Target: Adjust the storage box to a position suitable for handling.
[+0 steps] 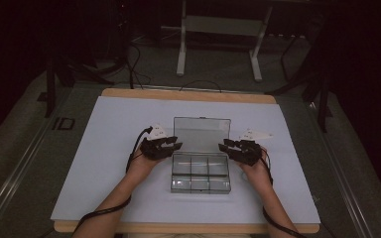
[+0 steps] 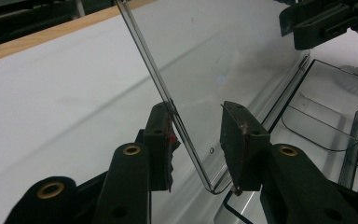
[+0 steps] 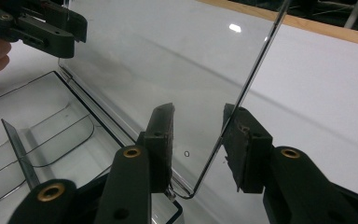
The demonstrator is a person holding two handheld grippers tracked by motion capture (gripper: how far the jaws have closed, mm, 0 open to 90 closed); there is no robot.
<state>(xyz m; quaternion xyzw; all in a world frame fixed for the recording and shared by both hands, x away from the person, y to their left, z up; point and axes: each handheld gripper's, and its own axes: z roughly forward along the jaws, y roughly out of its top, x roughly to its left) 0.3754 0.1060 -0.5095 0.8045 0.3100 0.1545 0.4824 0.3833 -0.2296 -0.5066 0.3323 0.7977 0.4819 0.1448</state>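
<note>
A clear plastic compartment box (image 1: 201, 184) lies mid-table on a white mat, its lid (image 1: 202, 135) standing upright at the back. My left gripper (image 1: 176, 145) is at the lid's left edge and my right gripper (image 1: 223, 146) at its right edge, both low near the hinge. In the left gripper view the jaws (image 2: 198, 116) straddle the lid's edge (image 2: 158, 79); it runs along one pad and the other stands apart. In the right gripper view the gripper (image 3: 198, 116) straddles the opposite lid edge (image 3: 256, 70) the same way. Both are open. The box's compartments (image 2: 326, 107) look empty.
The white mat (image 1: 109, 134) covers a wooden table whose edge (image 1: 188, 95) shows at the back. A white metal stand (image 1: 218, 29) is on the floor beyond the table. Cables trail from both grippers toward the table's front edge.
</note>
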